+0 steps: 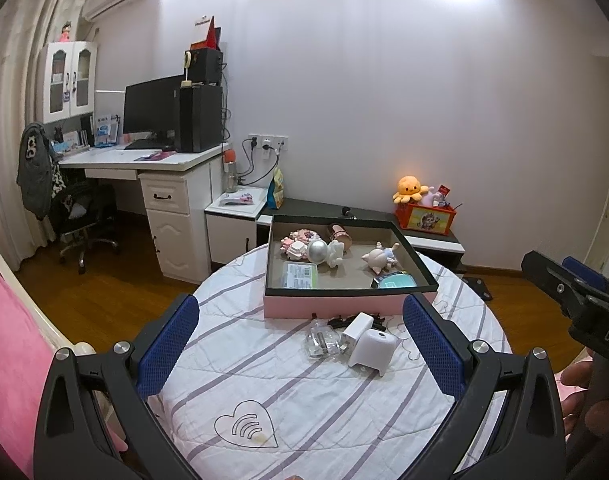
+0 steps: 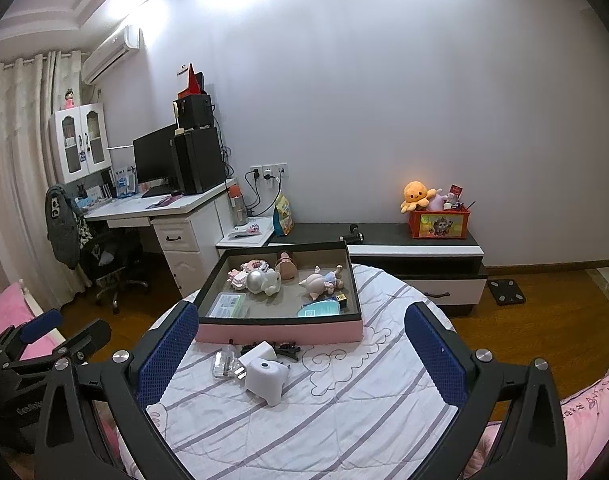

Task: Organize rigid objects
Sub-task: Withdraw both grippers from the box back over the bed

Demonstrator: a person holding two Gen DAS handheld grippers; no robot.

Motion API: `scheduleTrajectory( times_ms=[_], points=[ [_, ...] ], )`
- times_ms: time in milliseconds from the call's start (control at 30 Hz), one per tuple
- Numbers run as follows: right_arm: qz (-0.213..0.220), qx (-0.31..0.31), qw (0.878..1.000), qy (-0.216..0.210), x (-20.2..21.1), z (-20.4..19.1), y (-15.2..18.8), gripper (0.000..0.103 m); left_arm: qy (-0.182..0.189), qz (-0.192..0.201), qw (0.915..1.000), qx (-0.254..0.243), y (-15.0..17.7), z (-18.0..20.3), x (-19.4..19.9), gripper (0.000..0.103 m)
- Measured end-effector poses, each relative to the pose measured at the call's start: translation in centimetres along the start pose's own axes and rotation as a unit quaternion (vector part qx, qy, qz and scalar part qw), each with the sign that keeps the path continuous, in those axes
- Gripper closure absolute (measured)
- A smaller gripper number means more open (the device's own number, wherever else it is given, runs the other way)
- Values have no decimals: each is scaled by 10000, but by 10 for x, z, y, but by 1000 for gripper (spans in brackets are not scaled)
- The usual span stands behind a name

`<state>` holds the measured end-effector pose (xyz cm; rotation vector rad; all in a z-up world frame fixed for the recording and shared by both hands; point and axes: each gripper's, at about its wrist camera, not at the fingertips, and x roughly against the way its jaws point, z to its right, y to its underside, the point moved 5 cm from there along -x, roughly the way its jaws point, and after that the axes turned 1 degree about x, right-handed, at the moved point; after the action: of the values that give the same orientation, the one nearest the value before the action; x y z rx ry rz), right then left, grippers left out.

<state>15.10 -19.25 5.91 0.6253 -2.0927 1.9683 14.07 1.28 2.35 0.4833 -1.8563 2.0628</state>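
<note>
A pink box [image 1: 328, 305] with a black rim sits on a striped cloth; it holds figurines, a silver ball and small packs, and shows in the right wrist view [image 2: 280, 330] too. In front of it lie a white stool-shaped object [image 1: 371, 347] [image 2: 267, 380], a white charger [image 1: 357, 327] [image 2: 257, 354], a clear glass bottle [image 1: 321, 343] [image 2: 224, 363] and a black hair clip [image 1: 338, 322] [image 2: 286, 348]. My left gripper [image 1: 300, 344] is open and empty, short of these items. My right gripper [image 2: 300, 354] is open and empty, back from them.
The cloth-covered round surface [image 1: 264, 400] has floor around it. A white desk [image 1: 144, 160] with monitor and office chair stand left. A low black-and-white cabinet [image 2: 416, 252] with a red toy crate [image 2: 438, 224] stands behind. Pink bedding [image 1: 8, 352] lies at left.
</note>
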Motion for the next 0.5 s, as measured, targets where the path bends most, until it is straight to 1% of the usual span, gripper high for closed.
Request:
scheduleTrajectory(
  times_ms=[67, 200, 333, 500],
  points=[
    [-74, 10, 10000, -3, -5, 0, 3, 0, -78, -39, 10000, -9, 3, -4, -4, 0],
    [-314, 4, 9995, 1, -24, 1, 12, 0, -158, -306, 9994, 55, 15, -14, -24, 0],
    [-717, 64, 9974, -23, -52, 2, 30, 0, -157, -594, 9981, 51, 32, -17, -45, 0],
    [-1309, 105, 9912, -133, -95, -1, 62, 0, -153, -915, 9957, 35, 50, -20, -80, 0]
  ],
)
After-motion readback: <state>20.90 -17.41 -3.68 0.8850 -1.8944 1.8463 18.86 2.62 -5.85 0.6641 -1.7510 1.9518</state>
